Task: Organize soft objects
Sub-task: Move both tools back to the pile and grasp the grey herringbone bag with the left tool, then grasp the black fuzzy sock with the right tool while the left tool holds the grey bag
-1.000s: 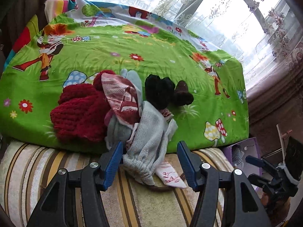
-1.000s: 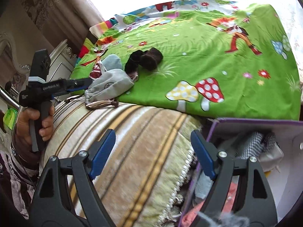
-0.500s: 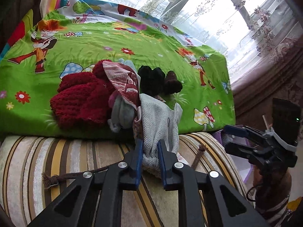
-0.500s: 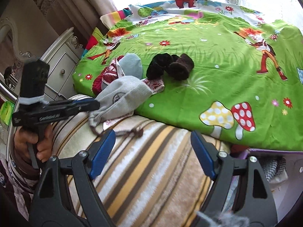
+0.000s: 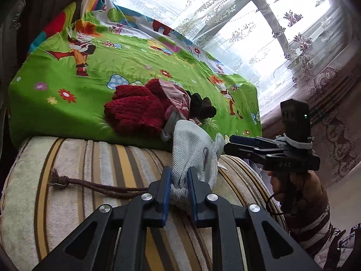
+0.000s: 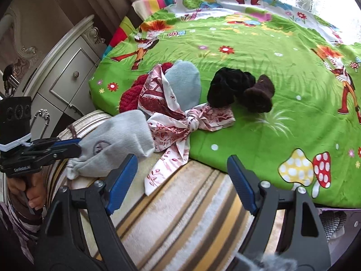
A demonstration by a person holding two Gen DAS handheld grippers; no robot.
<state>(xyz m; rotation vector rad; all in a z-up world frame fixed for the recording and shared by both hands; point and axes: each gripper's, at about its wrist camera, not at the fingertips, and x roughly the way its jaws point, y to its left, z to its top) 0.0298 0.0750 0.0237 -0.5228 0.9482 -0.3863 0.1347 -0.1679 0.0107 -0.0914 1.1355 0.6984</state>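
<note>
left gripper (image 5: 178,186) clamps grey knit hat (image 5: 194,151); right gripper (image 6: 182,180) spread wide.

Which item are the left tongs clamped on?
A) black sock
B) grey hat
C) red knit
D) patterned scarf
B: in the left wrist view the left tongs are shut on the grey hat, with its fabric bunched between the blue pads; the right wrist view shows the same grip from the side, while the right tongs are open and hold nothing.
</note>
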